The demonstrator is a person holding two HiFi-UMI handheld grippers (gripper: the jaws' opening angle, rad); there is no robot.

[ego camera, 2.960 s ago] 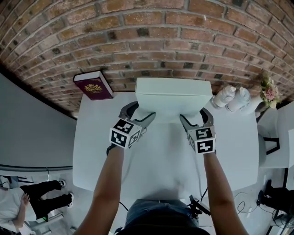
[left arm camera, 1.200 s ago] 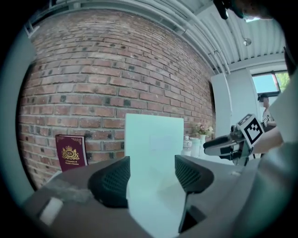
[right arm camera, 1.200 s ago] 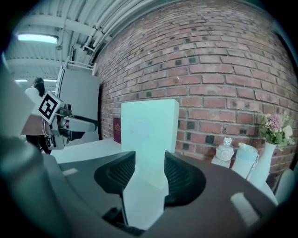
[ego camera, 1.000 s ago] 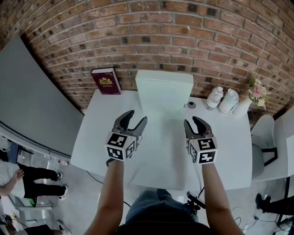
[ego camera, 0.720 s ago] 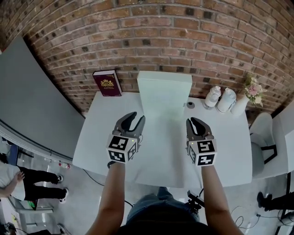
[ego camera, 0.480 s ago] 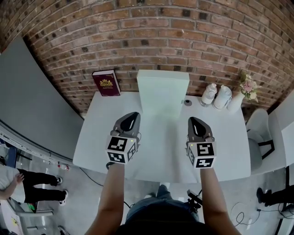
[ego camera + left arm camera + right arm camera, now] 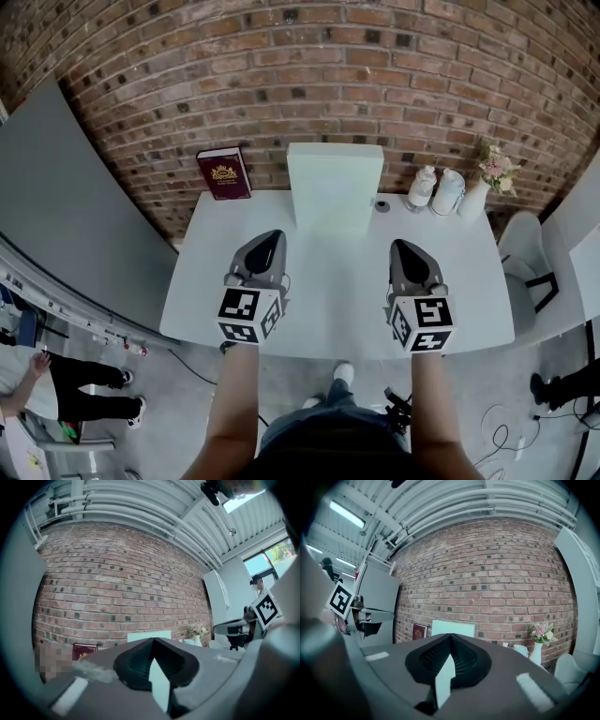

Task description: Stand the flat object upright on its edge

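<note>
Head view showed the white panel (image 7: 335, 186) standing upright on its edge at the back of the table (image 7: 337, 305), against the brick wall (image 7: 309, 84), with a dark red book (image 7: 224, 173) to its left and two white bottles (image 7: 422, 187) and a vase of flowers (image 7: 476, 195) to its right. The left tool (image 7: 265, 246) and the right tool (image 7: 409, 251) hovered above the table's middle, well apart from the panel, each with jaws pressed together on nothing
</note>
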